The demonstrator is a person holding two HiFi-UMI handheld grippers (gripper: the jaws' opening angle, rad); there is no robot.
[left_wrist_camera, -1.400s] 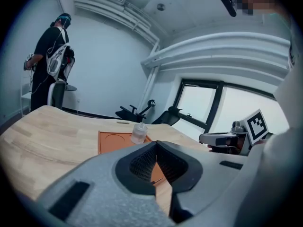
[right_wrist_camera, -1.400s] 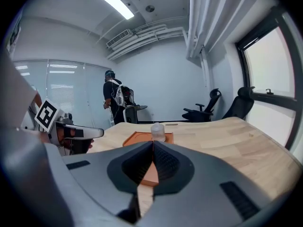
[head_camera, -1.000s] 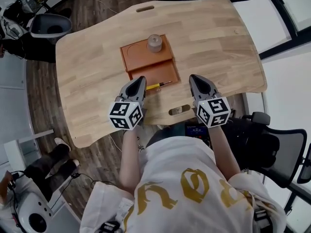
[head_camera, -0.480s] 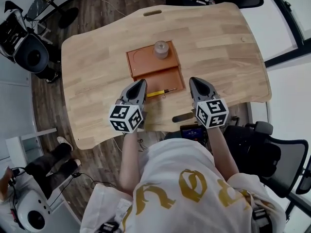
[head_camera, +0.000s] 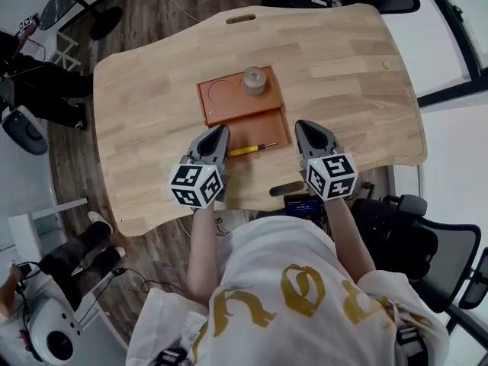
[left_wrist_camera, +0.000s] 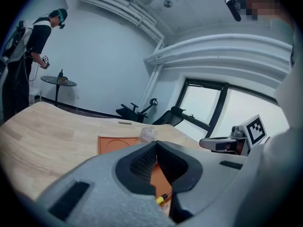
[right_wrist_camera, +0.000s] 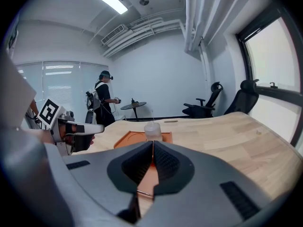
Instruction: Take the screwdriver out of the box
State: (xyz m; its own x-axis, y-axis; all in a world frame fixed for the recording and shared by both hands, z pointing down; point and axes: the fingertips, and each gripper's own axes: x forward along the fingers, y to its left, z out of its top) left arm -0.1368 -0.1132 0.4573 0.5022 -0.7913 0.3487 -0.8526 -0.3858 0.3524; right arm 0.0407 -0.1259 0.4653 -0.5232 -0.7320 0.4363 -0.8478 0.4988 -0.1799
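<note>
The left gripper [head_camera: 221, 129] and the right gripper [head_camera: 299, 125] are held out side by side, pointing forward and a little down. Both have their jaws closed tight, with nothing inside.

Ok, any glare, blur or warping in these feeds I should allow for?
Head view: sharp, evenly lit, screwdriver clear, table edges bowed. Left gripper view: fisheye, dark corners, window washed out. Right gripper view: same warp, ceiling light glaring.

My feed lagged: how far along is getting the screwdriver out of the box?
Done: nothing yet. The screwdriver lies at the near edge of the box, untouched. In hand: nothing; left gripper and right gripper flank it, fingers closed, empty. Left: grasp it, lift it clear.
</note>
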